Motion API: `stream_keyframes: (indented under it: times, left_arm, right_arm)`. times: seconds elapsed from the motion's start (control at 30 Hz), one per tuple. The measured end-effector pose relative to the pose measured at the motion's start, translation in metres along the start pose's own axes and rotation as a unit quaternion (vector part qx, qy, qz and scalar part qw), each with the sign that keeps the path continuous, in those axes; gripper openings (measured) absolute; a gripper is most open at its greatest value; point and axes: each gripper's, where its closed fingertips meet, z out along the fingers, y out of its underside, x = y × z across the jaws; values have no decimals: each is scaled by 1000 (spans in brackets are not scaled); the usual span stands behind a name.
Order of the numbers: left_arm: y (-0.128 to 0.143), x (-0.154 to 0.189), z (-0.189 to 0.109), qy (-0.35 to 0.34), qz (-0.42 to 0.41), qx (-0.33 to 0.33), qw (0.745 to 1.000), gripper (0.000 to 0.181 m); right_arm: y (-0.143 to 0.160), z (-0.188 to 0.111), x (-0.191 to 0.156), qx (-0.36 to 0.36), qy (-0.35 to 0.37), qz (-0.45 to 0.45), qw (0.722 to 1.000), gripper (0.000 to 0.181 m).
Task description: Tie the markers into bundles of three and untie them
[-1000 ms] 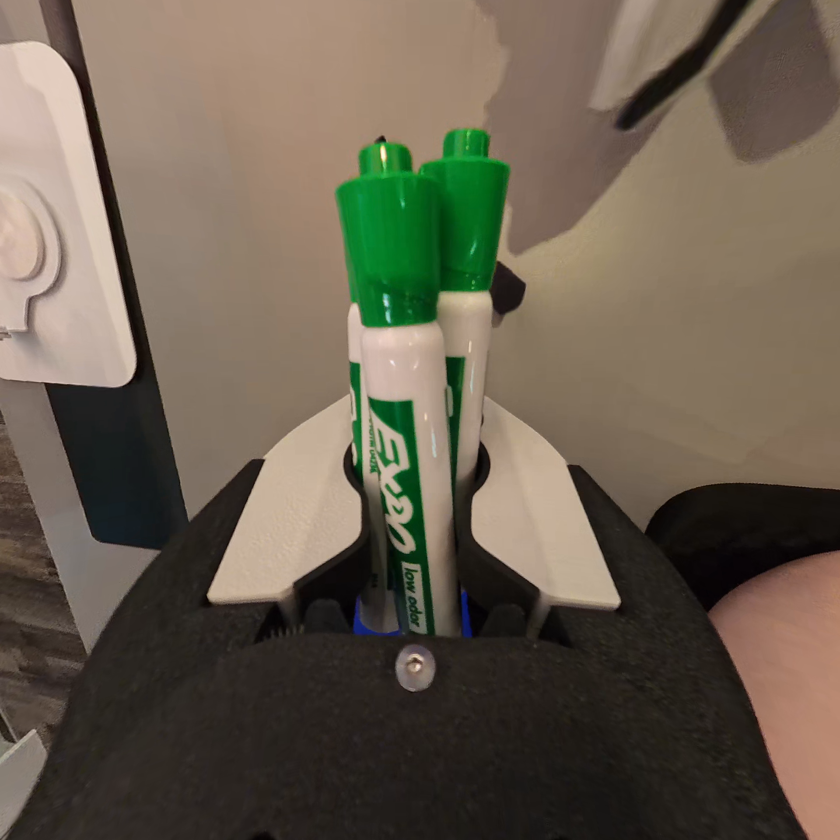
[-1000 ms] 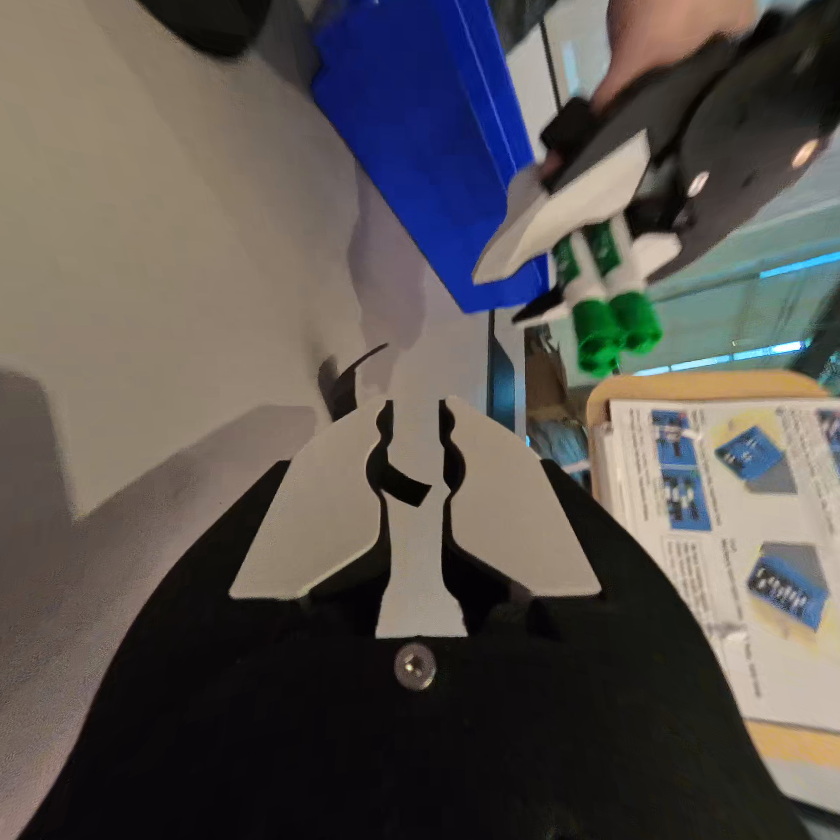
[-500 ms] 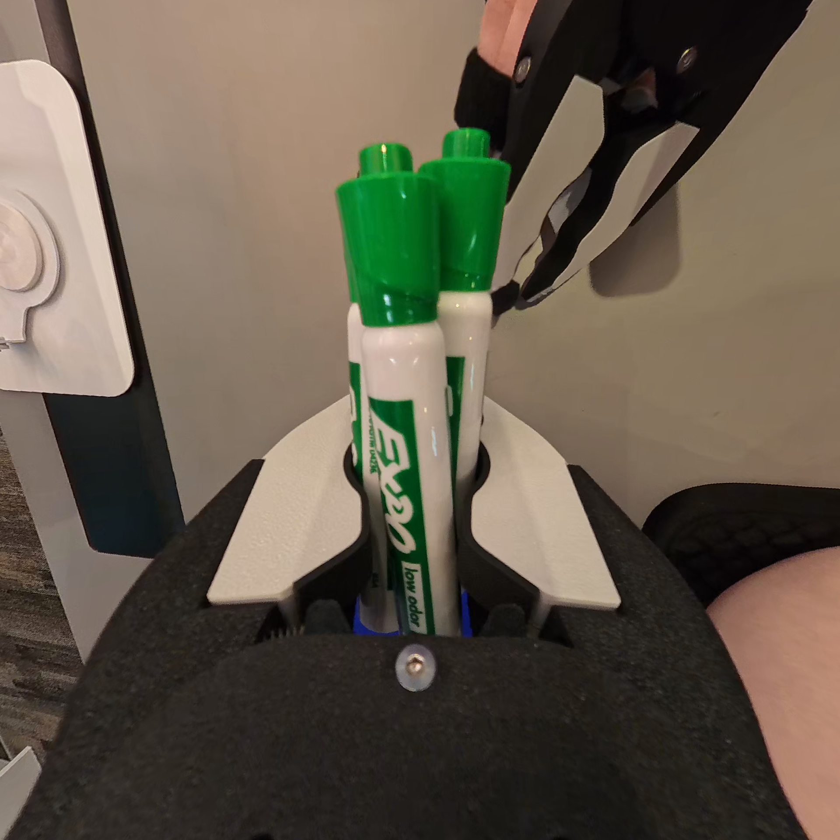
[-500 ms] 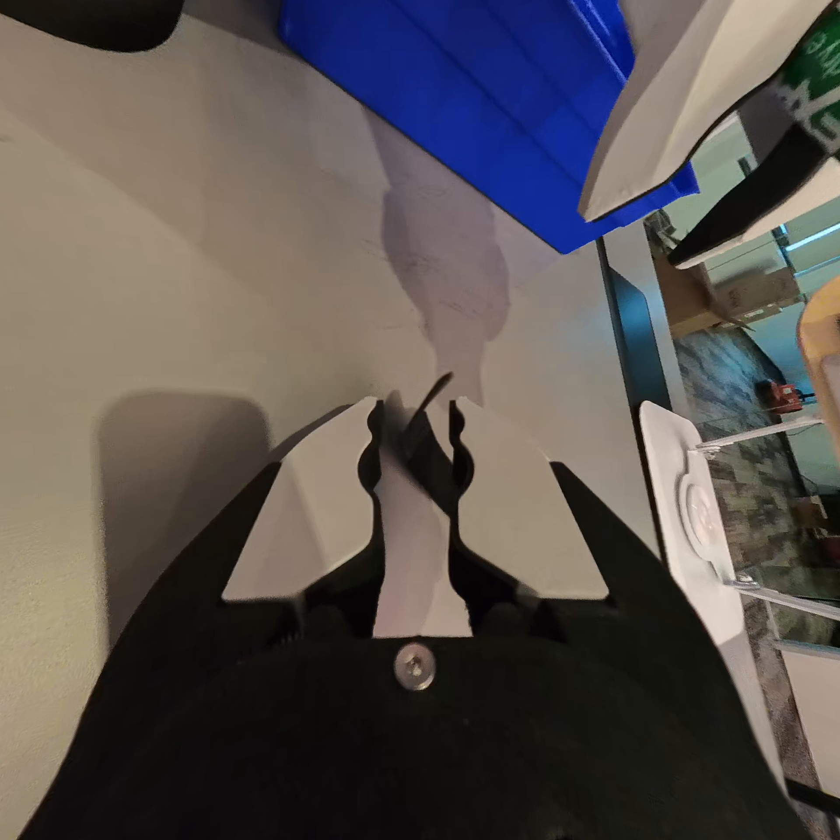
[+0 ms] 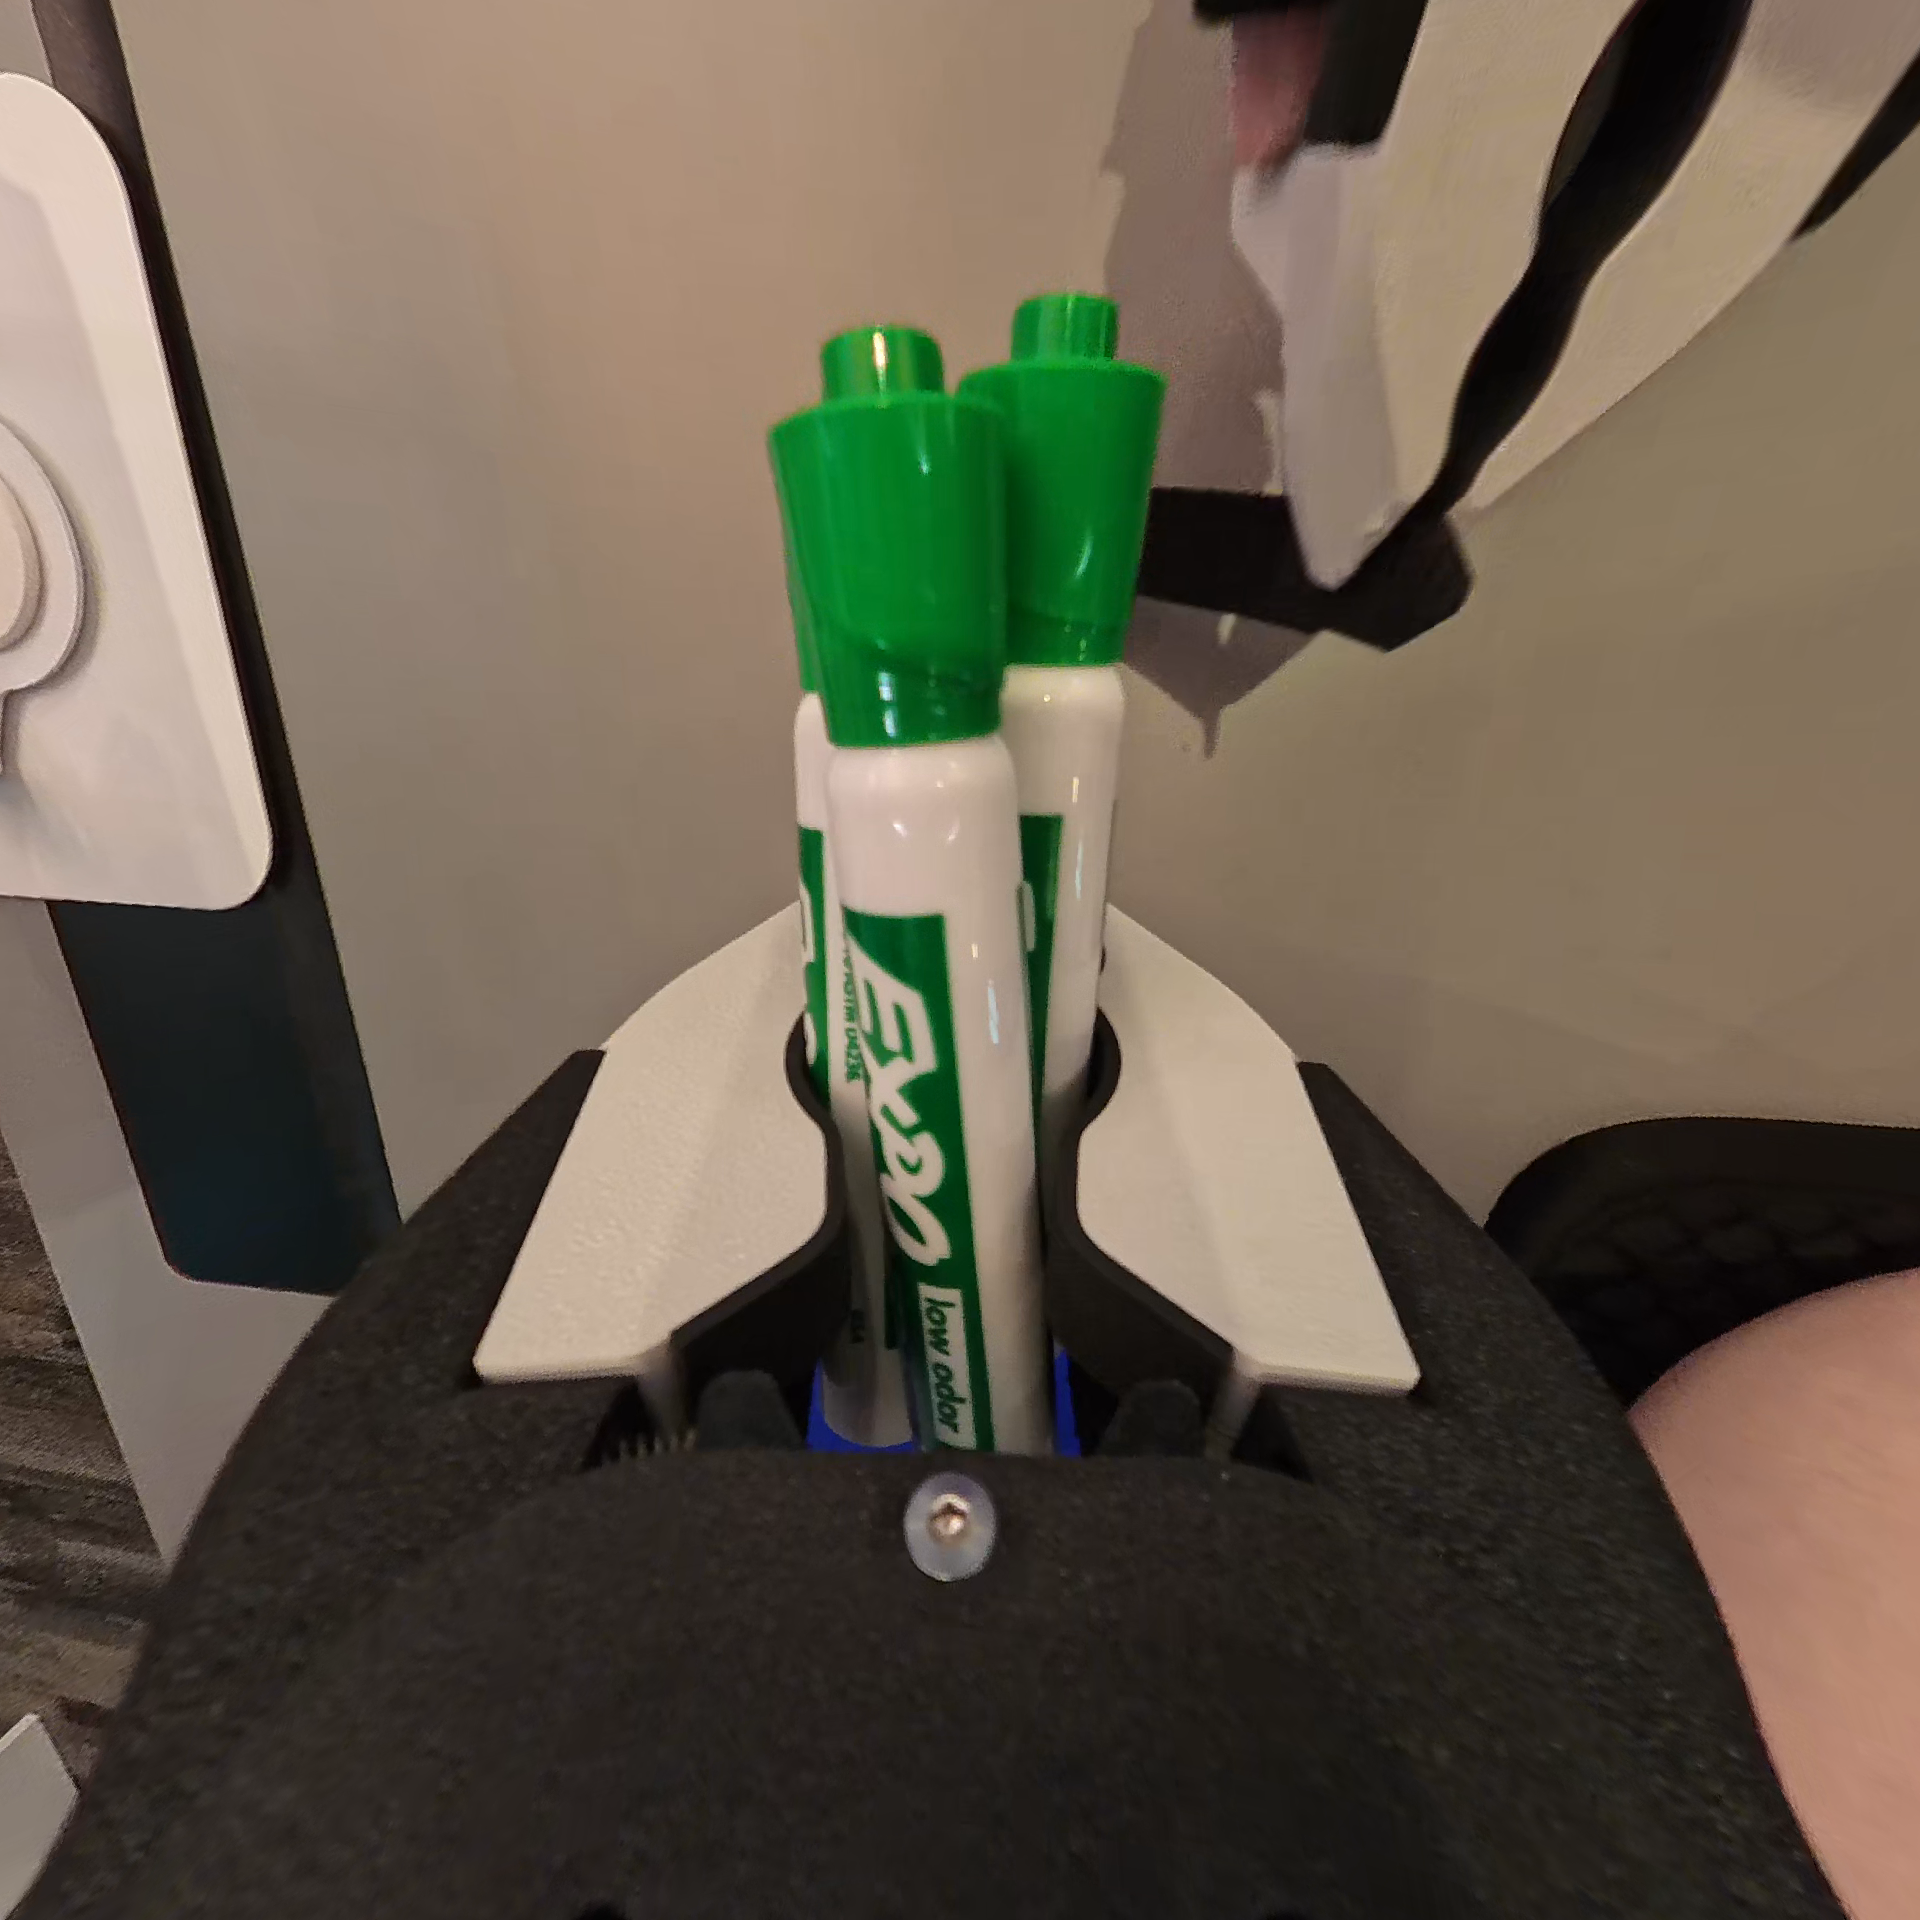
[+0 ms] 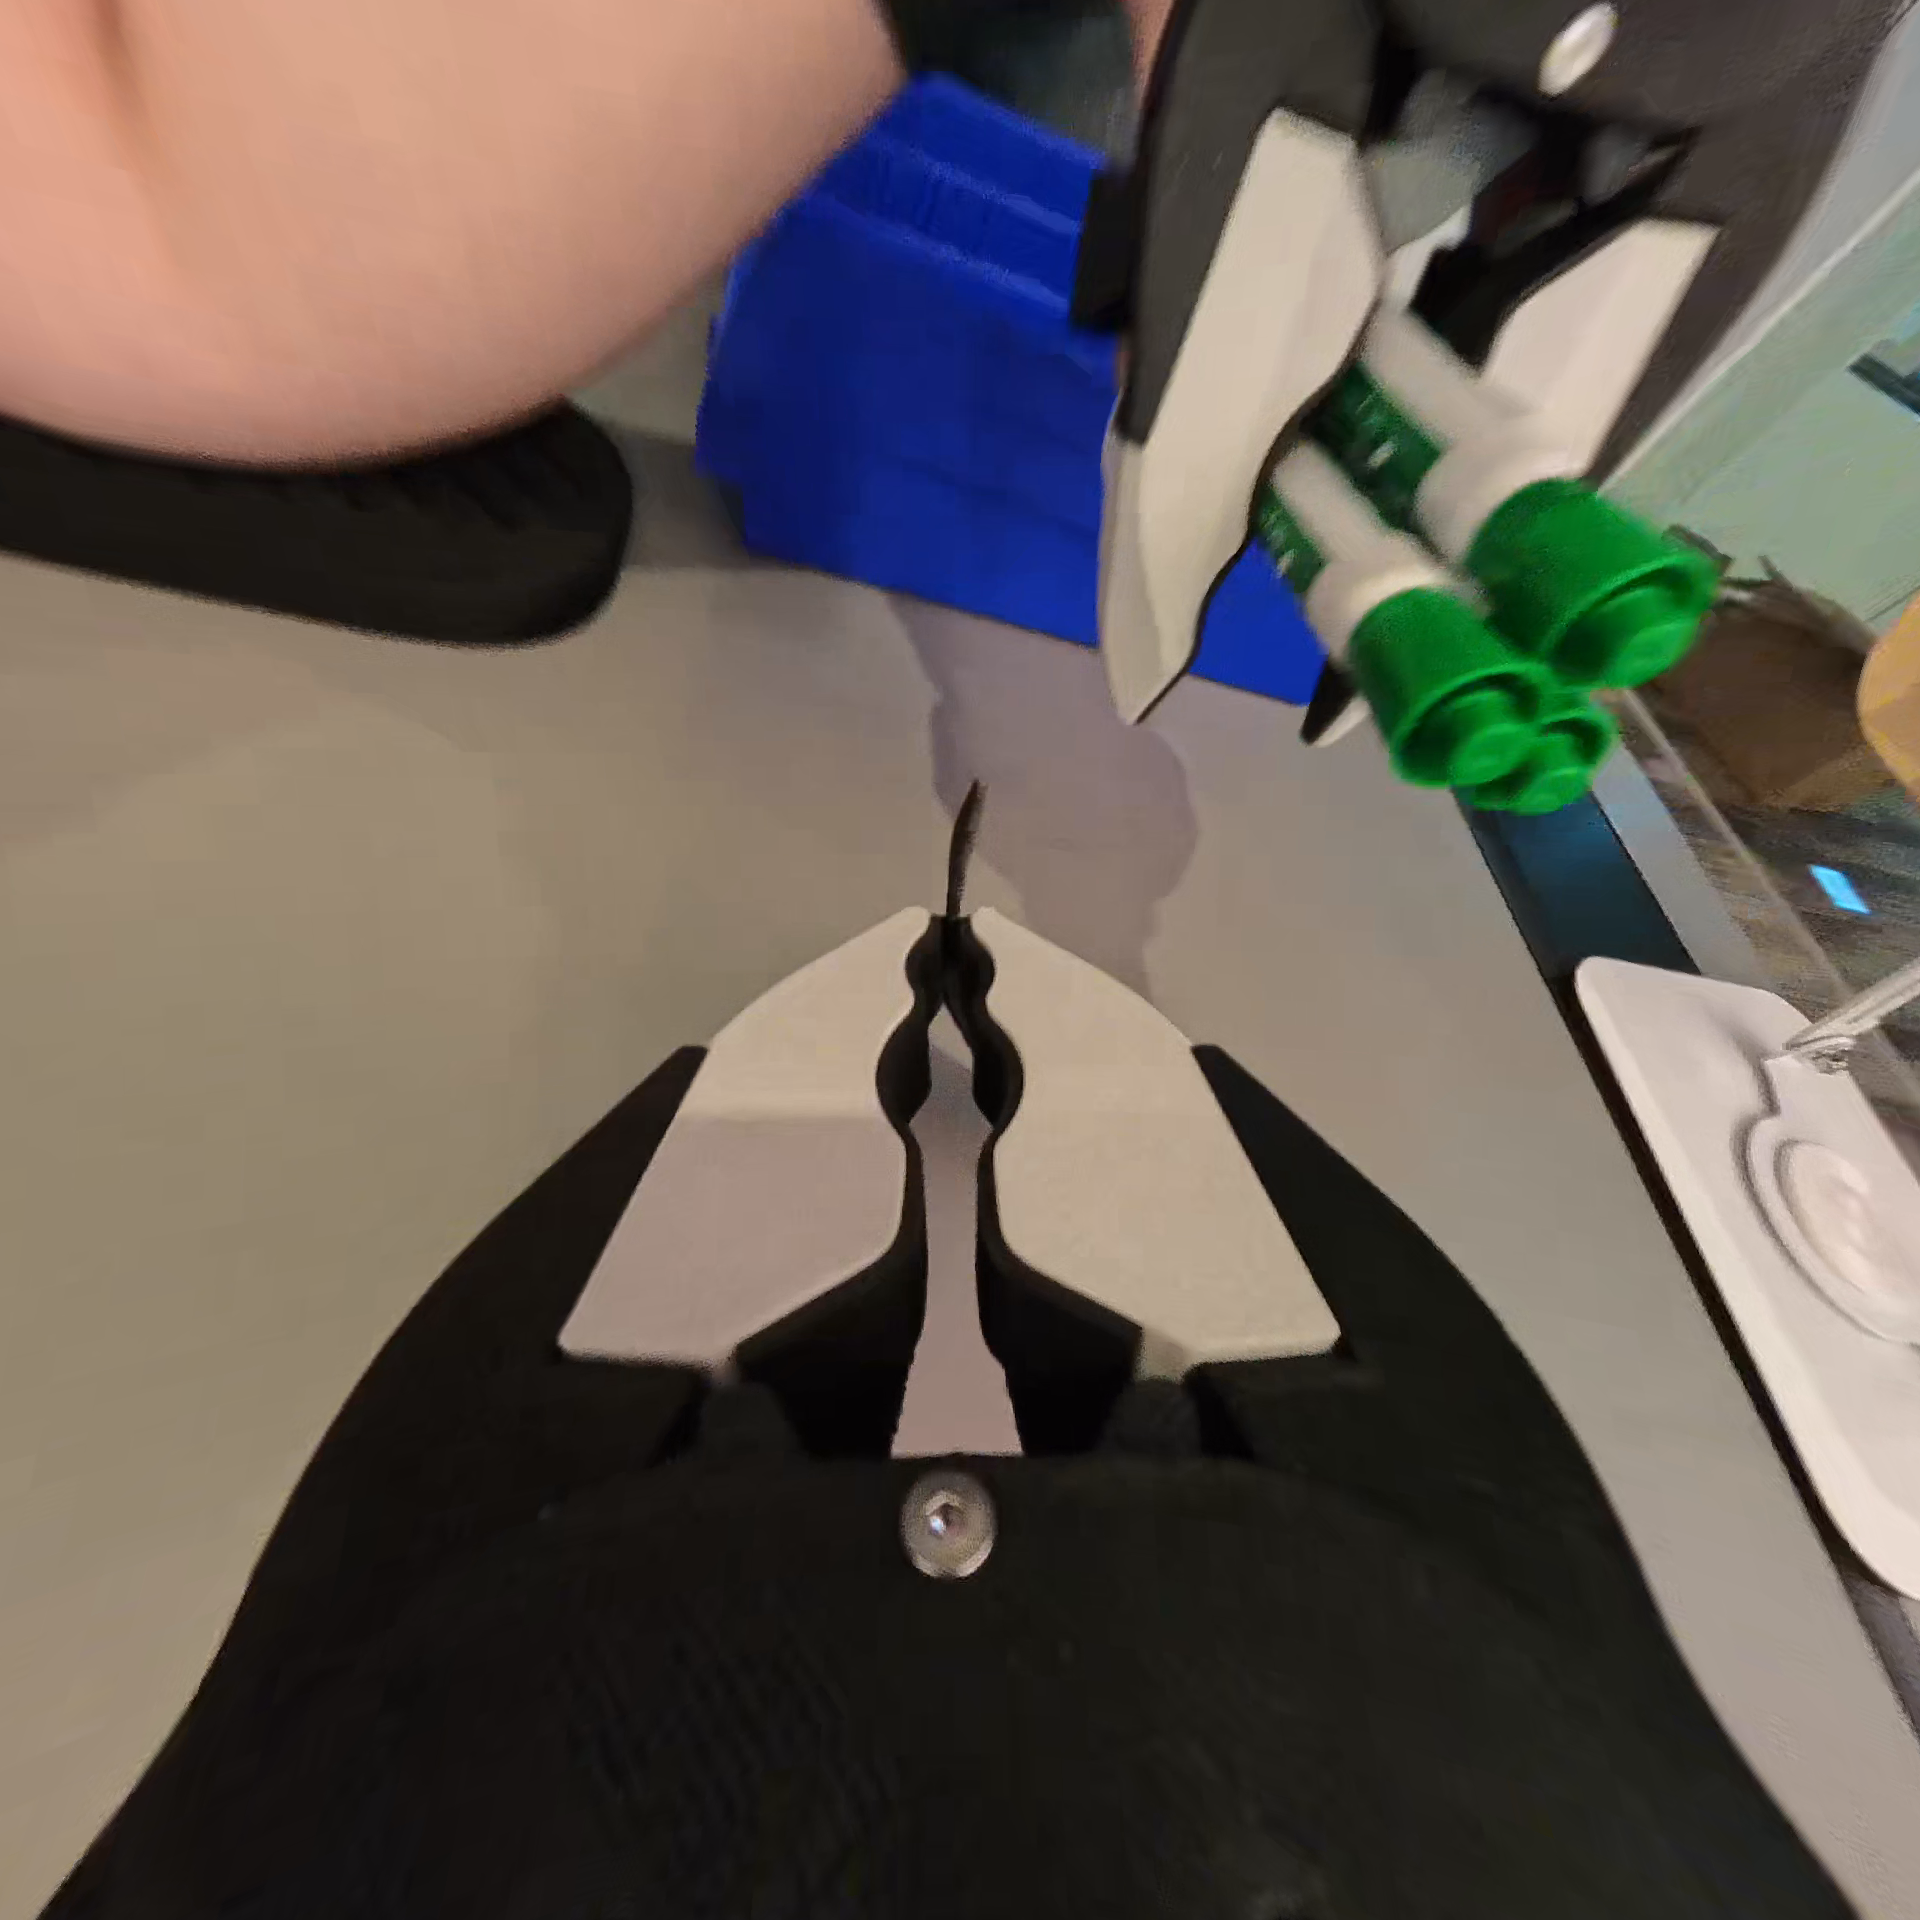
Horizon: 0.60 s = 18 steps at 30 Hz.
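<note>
Black strap (image 6: 961, 862) in right hand-held gripper (image 6: 951, 920)

Your lighting: soft, warm, even. Glare streaks on green marker caps (image 5: 894, 561). Right gripper (image 5: 1382, 520) motion-blurred, casting shadow on table (image 6: 312, 935). Wide-angle edge distortion.

A blue bin (image 6: 914, 343) sits on the grey tabletop (image 6: 416, 831). At the tabletop's right edge lies a white plastic plate (image 6: 1745, 1226) with a round raised centre.
</note>
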Motion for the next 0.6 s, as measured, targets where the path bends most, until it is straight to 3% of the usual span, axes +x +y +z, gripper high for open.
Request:
stream_keyframes:
  times: [0.3,0.6]
  left_arm:
    - [-2,2,5,3,7,-11,1000,42]
    - [-7,14,1,13,18,-13,1000,42]
  right_arm:
    - [-52,-53,18,150,-92,158,972,3]
    - [-63,-72,24,176,-131,204,954,3]
